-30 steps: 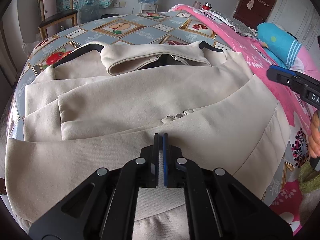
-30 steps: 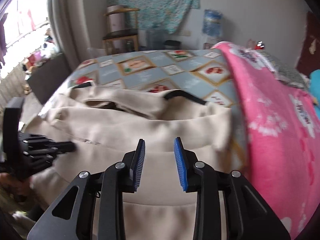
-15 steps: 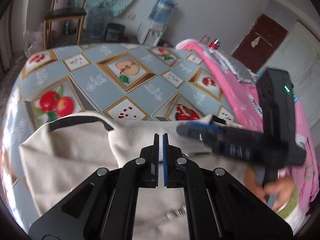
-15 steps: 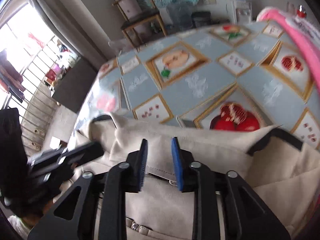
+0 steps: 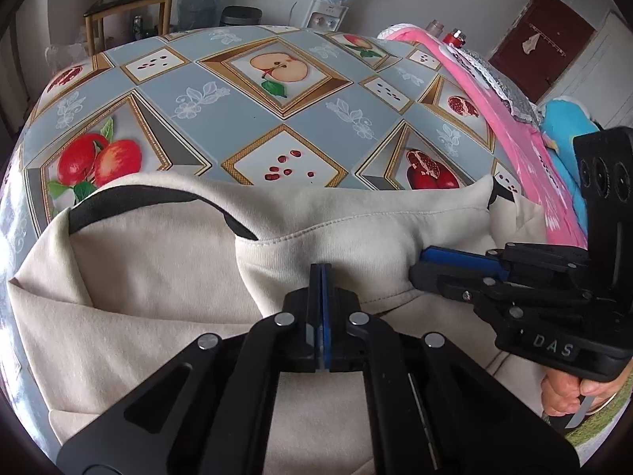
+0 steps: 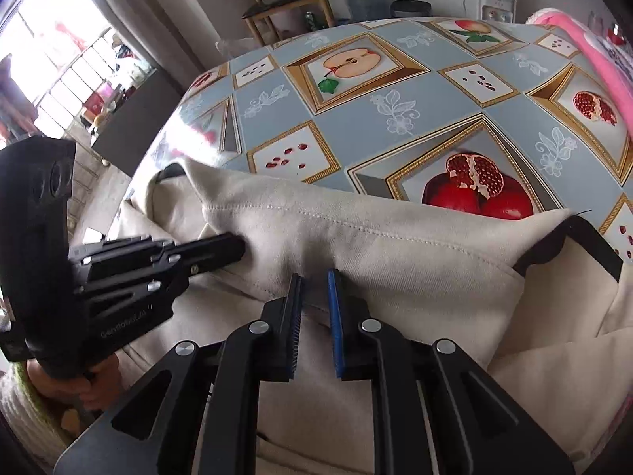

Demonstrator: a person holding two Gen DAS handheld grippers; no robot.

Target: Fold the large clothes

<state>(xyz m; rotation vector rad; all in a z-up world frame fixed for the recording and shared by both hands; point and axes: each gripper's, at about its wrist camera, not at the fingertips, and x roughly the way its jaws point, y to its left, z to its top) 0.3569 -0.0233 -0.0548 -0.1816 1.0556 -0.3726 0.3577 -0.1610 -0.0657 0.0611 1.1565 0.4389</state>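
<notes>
Both grippers have come forward to the collar: the left gripper (image 5: 320, 273) pressed together, seemingly empty, against it; the right gripper (image 6: 315, 277) slightly apart, straddling its hem. Beyond, the beige jacket (image 5: 158, 277) lies flat, sleeves already in, on the fruit-print tablecloth (image 5: 245, 118); likely collar tidying comes next.

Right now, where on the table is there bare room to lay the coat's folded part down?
Free: fruit-print tablecloth beyond the beige coat, bordered by its collar and the pink blanket. Crowded: the near side, where left gripper and right gripper meet the collar.
</notes>
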